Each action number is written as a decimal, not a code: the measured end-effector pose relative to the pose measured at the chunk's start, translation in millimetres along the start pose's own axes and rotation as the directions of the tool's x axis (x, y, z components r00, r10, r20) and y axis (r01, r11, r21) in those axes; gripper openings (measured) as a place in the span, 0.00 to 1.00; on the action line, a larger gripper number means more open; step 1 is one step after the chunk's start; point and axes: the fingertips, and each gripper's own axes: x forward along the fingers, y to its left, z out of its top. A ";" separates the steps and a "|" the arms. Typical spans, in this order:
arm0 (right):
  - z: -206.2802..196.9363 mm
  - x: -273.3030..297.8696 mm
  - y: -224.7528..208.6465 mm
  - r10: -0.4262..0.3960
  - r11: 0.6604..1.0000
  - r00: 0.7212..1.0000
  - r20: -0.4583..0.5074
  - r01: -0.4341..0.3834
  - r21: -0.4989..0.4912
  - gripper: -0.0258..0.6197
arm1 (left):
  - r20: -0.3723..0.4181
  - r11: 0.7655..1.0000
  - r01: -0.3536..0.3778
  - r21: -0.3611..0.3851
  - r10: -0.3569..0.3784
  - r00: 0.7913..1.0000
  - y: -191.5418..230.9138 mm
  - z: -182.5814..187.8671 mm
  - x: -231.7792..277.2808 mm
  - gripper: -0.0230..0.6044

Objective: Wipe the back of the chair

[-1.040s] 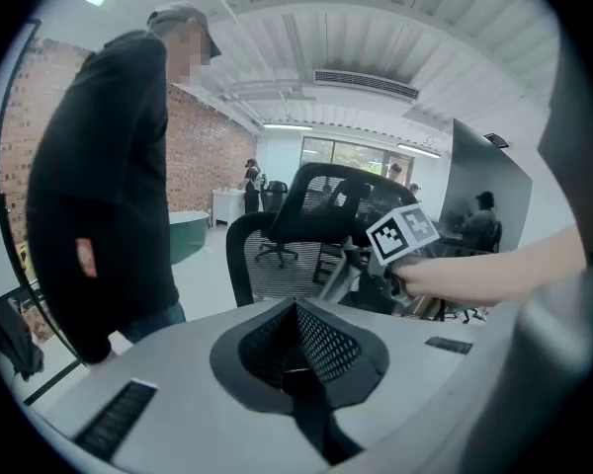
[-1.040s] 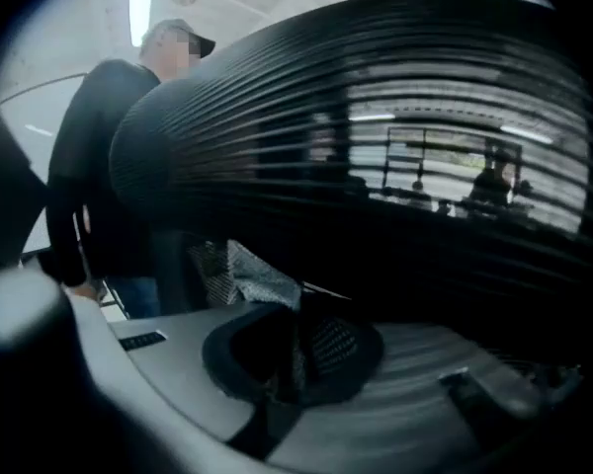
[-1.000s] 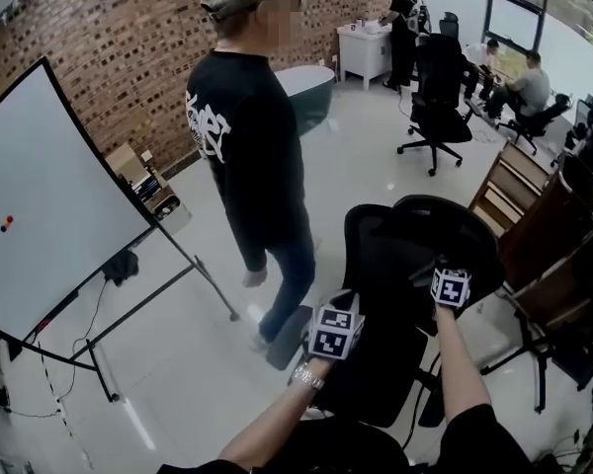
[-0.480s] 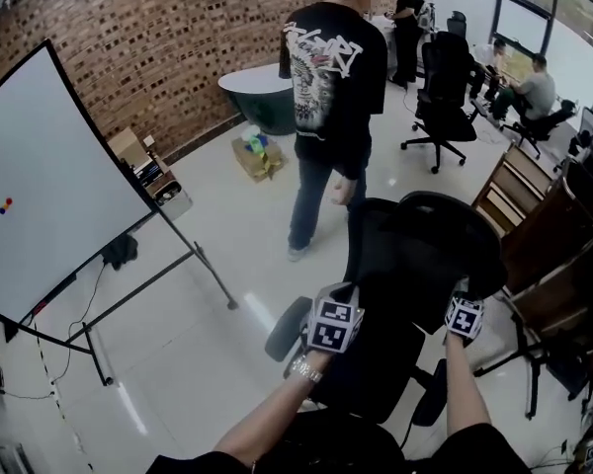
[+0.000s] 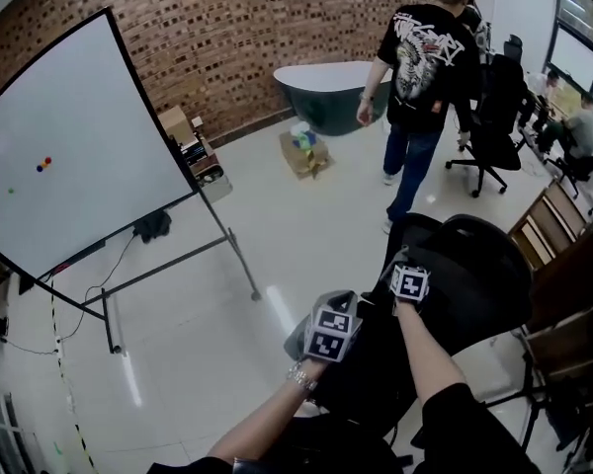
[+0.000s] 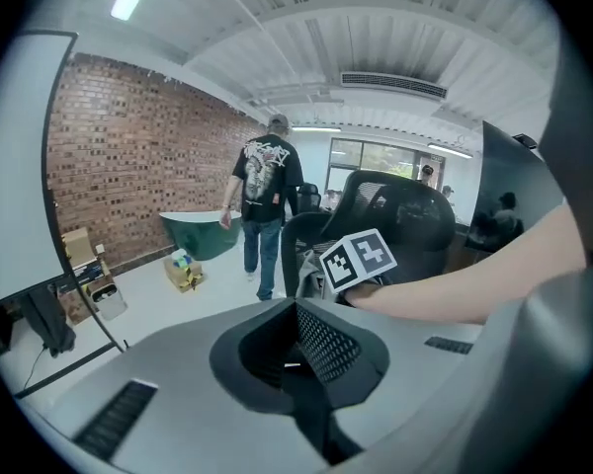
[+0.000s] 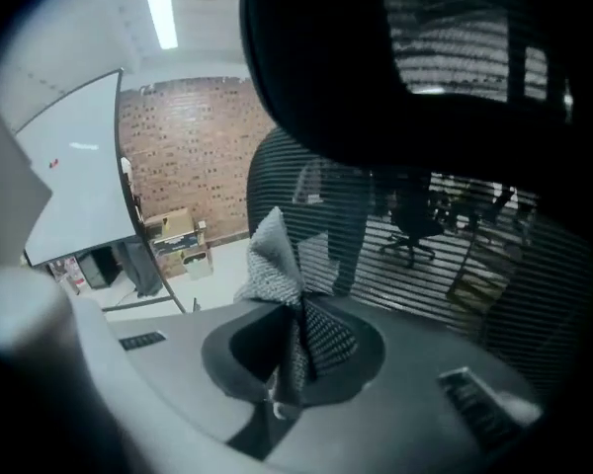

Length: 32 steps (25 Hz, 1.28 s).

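Observation:
The black mesh office chair (image 5: 474, 275) stands in front of me at lower right, its back toward me. My right gripper (image 5: 403, 271) is up at the top left edge of the chair back, shut on a grey patterned cloth (image 7: 275, 257) that sticks up out of the jaws against the mesh (image 7: 455, 265). The dark headrest (image 7: 356, 57) looms overhead in the right gripper view. My left gripper (image 5: 334, 316) hangs lower and to the left of the chair, shut with nothing in it. In the left gripper view, the cloth (image 6: 310, 265) shows beside the right gripper's marker cube.
A person in a black printed shirt (image 5: 425, 62) walks away behind the chair. A large whiteboard on a stand (image 5: 69, 156) fills the left. A cardboard box (image 5: 303, 152) and a green tub (image 5: 326, 92) sit by the brick wall. Wooden furniture (image 5: 563, 255) stands at right.
My right gripper slid with the cloth from the right side of the chair back to its upper left edge. The person walked away toward the far end. My head view swung left.

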 end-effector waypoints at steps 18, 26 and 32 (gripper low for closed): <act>-110.6 -151.1 -245.0 -0.391 0.919 0.917 -0.079 0.394 0.028 0.07 | 0.006 0.992 0.123 0.023 -0.123 0.992 -36.0 10.1 26.4 0.04; -162.9 -208.1 -315.2 -0.558 0.812 0.811 -0.175 0.577 0.085 0.07 | 0.001 0.995 0.093 0.018 -0.093 0.996 -31.9 6.0 23.4 0.04; -110.3 -111.9 -148.4 -0.239 0.970 0.969 -0.061 0.241 0.027 0.07 | 0.002 1.000 0.028 0.011 -0.028 1.000 -8.5 4.1 10.4 0.04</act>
